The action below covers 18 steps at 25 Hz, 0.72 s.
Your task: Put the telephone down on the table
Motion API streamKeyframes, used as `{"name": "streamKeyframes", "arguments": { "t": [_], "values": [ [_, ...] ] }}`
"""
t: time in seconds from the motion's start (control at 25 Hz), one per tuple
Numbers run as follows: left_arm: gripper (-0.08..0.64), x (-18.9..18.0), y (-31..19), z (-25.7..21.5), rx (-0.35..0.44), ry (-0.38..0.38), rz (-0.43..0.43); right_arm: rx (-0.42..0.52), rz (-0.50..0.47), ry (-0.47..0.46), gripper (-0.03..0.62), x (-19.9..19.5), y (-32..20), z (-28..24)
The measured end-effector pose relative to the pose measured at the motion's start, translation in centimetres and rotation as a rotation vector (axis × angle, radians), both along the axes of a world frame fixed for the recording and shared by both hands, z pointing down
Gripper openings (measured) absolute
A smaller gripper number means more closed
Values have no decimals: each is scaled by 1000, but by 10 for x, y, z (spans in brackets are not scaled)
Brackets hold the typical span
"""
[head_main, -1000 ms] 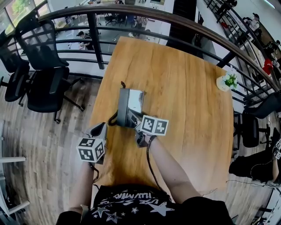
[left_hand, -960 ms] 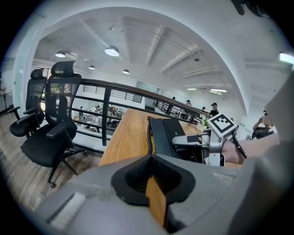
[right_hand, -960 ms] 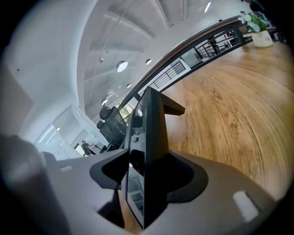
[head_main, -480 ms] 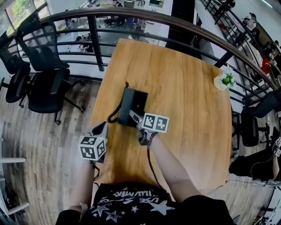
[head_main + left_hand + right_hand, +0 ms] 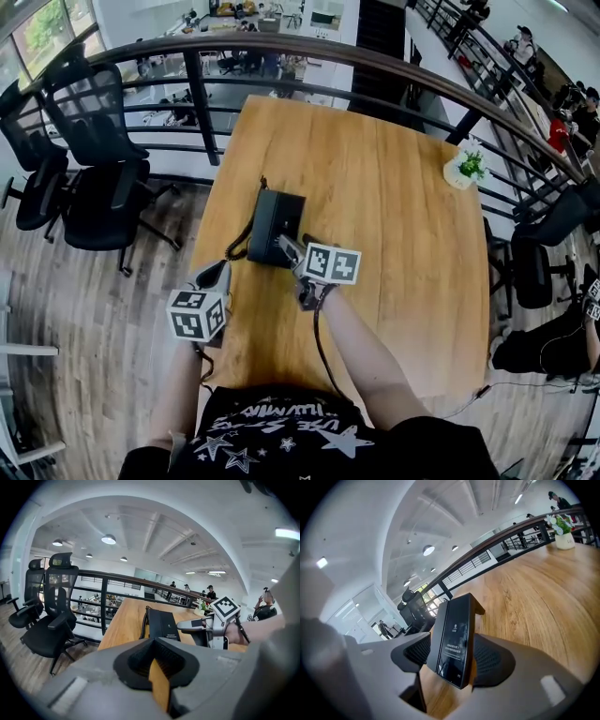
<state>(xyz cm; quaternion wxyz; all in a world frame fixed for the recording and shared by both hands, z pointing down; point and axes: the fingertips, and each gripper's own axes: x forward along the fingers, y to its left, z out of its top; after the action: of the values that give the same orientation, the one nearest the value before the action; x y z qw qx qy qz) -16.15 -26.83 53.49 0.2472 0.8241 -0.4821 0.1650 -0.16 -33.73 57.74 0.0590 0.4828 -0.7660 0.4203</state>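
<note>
Table carries the telephone flat near its left edge, long axis running away from me toward the railing. I see the right gripper with its 2 jaws wide, just closing slightly, straddling the near end unpinched. The left gripper has its jaws together, empty.

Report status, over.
Left gripper shut, empty, at table edge. Right gripper jaws around telephone, just been closing; grip unclear. Telephone lying flat on table. Nothing in the way.

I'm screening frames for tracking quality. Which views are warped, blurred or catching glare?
Head view: fisheye bends the railing into an arc, table sharp. Left gripper view: black vignetted corners, the left gripper soft close to the lens. Right gripper view: telephone crisp, faint reflections on its glossy face.
</note>
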Motion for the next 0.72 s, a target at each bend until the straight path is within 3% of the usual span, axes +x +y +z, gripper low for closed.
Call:
{"name": "streamKeyframes", "arguments": {
  "t": [0.24,0.52,0.72],
  "values": [
    [2,12,26,-17,27,-1,-3,88,-24,65,212,10,25,-26],
    [2,37,76,-25,29,-8,-2,191,-138,170,202,18,79,-45],
    [2,54,104,-28,33,-13,-14,235,-162,195,174,32,110,-50]
  ]
}}
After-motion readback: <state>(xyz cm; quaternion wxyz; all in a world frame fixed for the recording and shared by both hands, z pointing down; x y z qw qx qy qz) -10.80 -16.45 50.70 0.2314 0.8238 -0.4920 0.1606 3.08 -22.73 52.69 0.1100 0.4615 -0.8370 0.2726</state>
